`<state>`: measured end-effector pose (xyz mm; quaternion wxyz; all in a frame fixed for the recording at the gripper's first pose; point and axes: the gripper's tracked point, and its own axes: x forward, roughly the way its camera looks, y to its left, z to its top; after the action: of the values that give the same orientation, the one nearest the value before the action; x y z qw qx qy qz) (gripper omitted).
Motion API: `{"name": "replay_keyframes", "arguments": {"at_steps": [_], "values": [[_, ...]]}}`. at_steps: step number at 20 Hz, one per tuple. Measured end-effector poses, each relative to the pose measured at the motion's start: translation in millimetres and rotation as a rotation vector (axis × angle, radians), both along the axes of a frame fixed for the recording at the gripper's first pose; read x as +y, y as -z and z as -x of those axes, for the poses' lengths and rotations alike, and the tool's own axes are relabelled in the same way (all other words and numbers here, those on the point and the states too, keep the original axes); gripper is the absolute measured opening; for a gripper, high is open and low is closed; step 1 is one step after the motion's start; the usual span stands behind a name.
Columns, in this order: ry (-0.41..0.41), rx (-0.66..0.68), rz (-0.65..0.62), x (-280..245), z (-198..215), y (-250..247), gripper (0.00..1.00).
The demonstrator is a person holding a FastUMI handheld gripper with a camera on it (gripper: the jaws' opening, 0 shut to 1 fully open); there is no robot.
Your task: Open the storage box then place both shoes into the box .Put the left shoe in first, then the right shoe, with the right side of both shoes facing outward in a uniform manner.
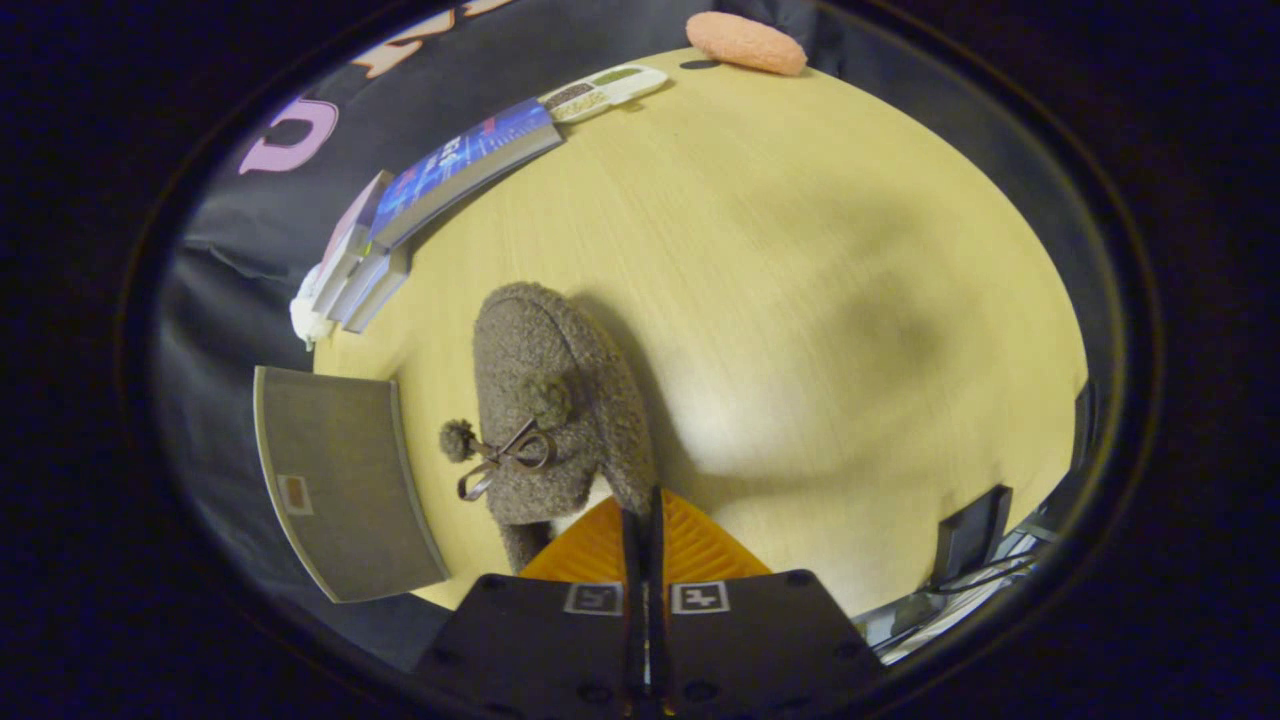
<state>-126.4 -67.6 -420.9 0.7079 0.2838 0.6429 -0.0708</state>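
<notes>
Shoe (560, 400): fuzzy, hangs toe-up over the worktop (800, 300), heel rim pinched.
Gripper (645, 515): tilted down; jaws clamped together on the heel.
Box (340, 480): beside the shoe.

Gripper (643, 515) fingers pressed together on the rim of a fuzzy grey shoe (555, 400), above the worktop (800, 300); grey box (340, 480) beside it.

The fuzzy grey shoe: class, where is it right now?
In the gripper view the shoe sits on the table, just ahead of the shut tool, beside the grey box on the tool's left.
</notes>
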Motion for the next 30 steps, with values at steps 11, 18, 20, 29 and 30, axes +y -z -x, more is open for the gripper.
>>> {"name": "replay_keyframes", "arguments": {"at_steps": [11, 18, 20, 29, 30], "values": [[0.107, -0.117, -0.067, 17.1, -30.9, -66.4, 0.03], [0.119, -0.234, -0.158, 88.1, -72.3, -153.7, 0.03], [0.095, -0.263, -0.166, 114.9, -78.1, -171.5, 0.03], [0.013, -0.298, -0.240, 242.8, -97.2, -210.2, 0.03], [0.005, -0.293, -0.242, 254.0, -96.5, -209.6, 0.03]]}}
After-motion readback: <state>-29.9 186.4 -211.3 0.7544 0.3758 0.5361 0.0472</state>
